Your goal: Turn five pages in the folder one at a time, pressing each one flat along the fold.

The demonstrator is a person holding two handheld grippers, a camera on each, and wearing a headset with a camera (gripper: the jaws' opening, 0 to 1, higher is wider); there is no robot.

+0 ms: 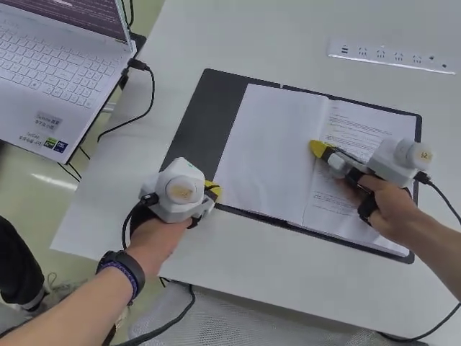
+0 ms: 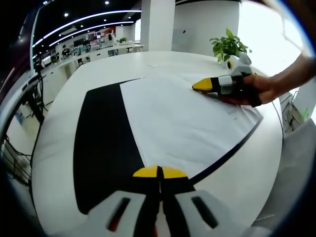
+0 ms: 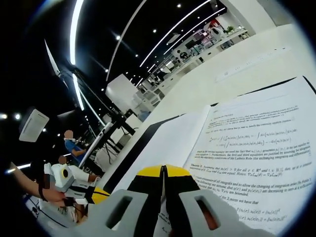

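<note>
Head view, black folder point(image 1: 202, 122) open, blank page point(image 1: 270, 155) left, printed page point(image 1: 356, 130) right

A white tabletop point(image 1: 288, 43) is stretching away, with a socket strip point(image 1: 392, 54) lying along its far side. A laptop point(image 1: 50, 65) is sitting just beside its left edge, and black cables point(image 1: 140, 94) are trailing down toward the pale floor point(image 1: 29, 180). Beyond, long ceiling lights point(image 2: 89, 19) are glowing over an open office; a white pillar point(image 2: 155, 24) is standing behind, with a plant point(image 2: 228, 47) sitting against bright light.
</note>
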